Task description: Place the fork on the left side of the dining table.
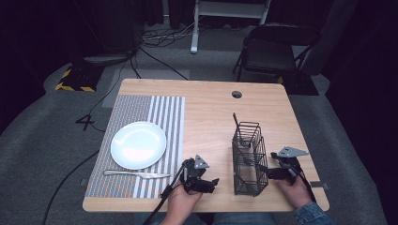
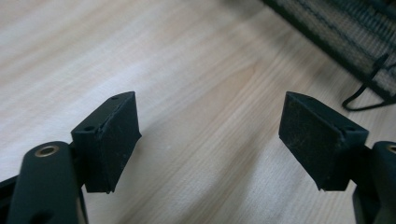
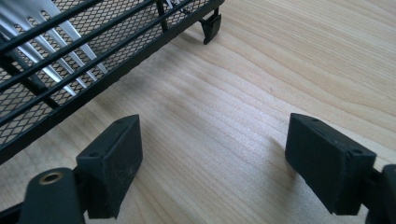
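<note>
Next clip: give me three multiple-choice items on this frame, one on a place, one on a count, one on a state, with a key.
1. Where does the knife lie?
A. On the mat, between the plate and the table's near edge
B. In the caddy
C. On the plate

2. How many plates are on the table?
A. One
B. Two
C. Three

3. How does the left gripper stand?
A. Shut on the knife
B. Open, nothing between its pads
C. Shut on the caddy

Key:
1 A, the knife rests on the mat just nearer than the plate.
2 A, a single white plate shows.
3 B, bare wood shows between its pads, beside the caddy.
</note>
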{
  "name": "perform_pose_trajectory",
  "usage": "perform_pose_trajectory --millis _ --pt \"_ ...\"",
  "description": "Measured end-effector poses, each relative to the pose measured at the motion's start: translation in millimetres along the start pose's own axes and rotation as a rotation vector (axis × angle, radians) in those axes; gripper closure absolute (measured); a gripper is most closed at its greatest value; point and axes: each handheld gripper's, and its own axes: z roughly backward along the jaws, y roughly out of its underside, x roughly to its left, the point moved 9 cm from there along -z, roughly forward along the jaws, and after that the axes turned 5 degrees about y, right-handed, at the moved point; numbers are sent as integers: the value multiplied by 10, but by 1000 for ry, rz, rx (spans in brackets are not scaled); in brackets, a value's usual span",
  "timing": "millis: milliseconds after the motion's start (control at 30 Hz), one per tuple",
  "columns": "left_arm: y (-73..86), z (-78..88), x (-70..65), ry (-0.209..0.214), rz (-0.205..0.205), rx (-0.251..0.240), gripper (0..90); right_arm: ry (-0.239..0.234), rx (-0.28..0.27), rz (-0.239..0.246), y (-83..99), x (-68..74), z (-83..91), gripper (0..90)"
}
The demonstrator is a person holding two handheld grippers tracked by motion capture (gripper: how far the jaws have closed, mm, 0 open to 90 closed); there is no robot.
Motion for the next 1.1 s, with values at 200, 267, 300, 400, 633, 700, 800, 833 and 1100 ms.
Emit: perform_pose_trajectory --millis 200,267,300,400,633,700,800,833,1100 --pt "-183 304 5 -15 -56 -37 262 0 0 0 0 0 0 190" --pt "-225 380 -1 -7 -82 -43 283 0 0 0 0 0 0 190" --pt "-243 411 -2 -6 -84 -39 293 0 0 0 0 0 0 190" --pt "-337 509 -19 17 -87 -52 304 0 0 0 0 0 0 190" --pt "-564 699 -66 39 -87 -86 339 1 0 0 1 2 0 189" --pt "-649 748 -57 35 -82 -107 354 1 0 0 1 2 1 189" --pt "-751 783 -53 40 -82 -119 378 2 0 0 1 2 1 189" --pt "-785 790 -49 35 -86 -123 388 2 0 0 1 2 1 189" --pt "-1048 845 4 23 -52 -161 421 4 0 -2 2 2 1 188"
